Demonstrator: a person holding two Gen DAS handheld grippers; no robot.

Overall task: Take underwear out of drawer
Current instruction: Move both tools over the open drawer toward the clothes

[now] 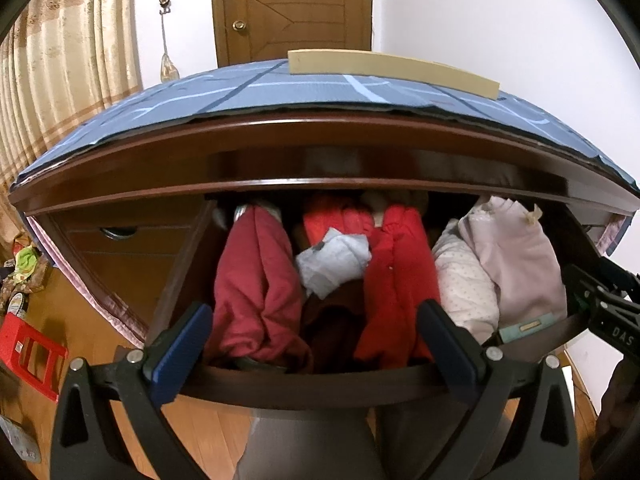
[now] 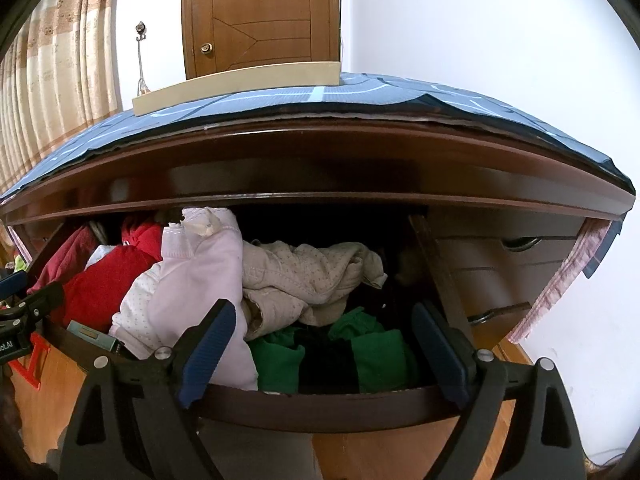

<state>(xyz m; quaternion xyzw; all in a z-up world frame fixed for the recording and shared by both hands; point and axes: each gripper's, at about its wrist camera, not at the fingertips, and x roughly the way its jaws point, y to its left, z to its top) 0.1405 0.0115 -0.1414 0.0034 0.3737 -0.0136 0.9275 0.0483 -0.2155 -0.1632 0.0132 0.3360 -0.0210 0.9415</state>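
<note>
drawer (image 2: pixel 320 404) back in shadow, garment types unclear

Glossy dark wooden drawer (image 1: pixel 304 388), soft matt cloth garments (image 1: pixel 256 280), blue rubbery pads (image 2: pixel 208 344)

Open dark-wood drawer (image 2: pixel 320 404) crammed with folded clothes: red (image 1: pixel 400 280), maroon (image 1: pixel 256 280), pale pink (image 2: pixel 200 280), beige (image 2: pixel 304 272), green (image 2: pixel 380 356).

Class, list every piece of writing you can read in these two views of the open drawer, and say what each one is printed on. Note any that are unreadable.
"DAS": white letters on the right tool's black body, cut off at the picture's edge.
"oLAI": white letters on the left tool's black body, beginning cut off.
Teal label on the pale pink garment: too small to read.
Sticker on the red crate: blurred, unreadable.
</note>
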